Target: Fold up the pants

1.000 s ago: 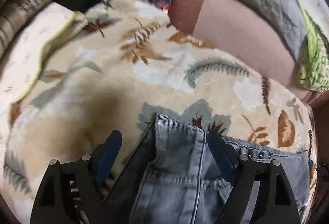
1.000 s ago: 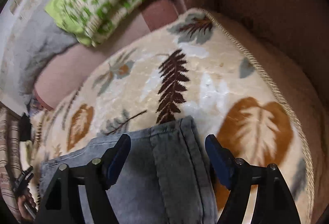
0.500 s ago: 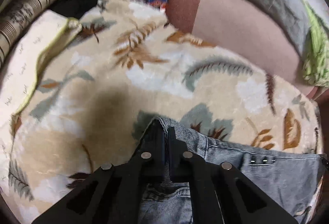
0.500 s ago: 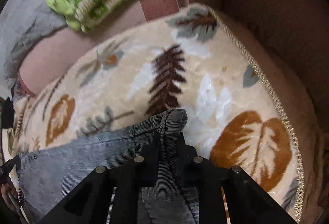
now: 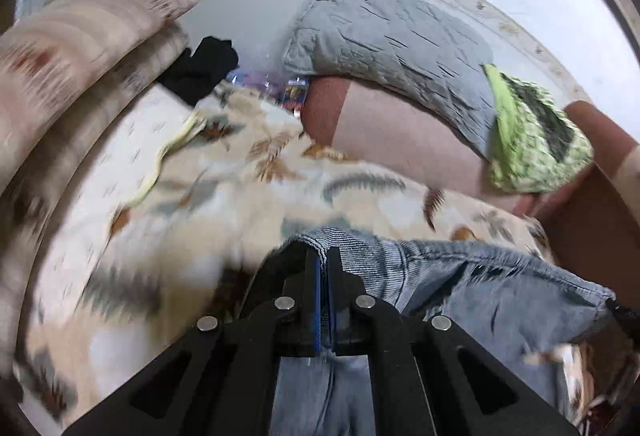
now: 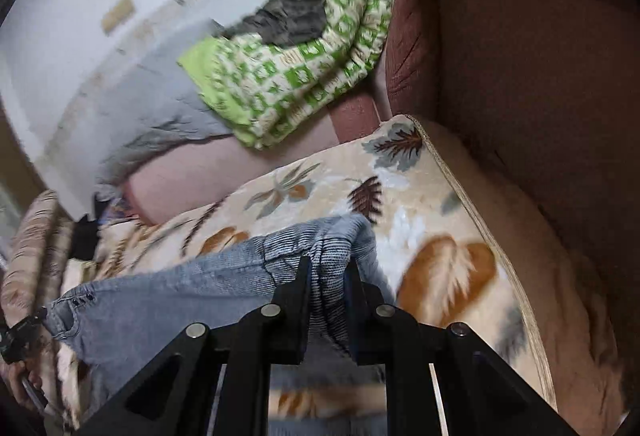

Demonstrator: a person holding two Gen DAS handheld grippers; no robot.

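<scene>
**Up: both corners of the jeans pinched**

Underneath it all lies the leaf-print blanket, spread across the couch. Over it, the jeans hang lifted, their top edge stretched sideways between the two tools, the rest dropping toward the cameras. Left gripper is clamped tight on one denim corner; right gripper is clenched on a bunched fold at the other. Behind sits a green patterned cushion.

No text, label, brand or number can be read anywhere; the motion blur hides any print.
</scene>
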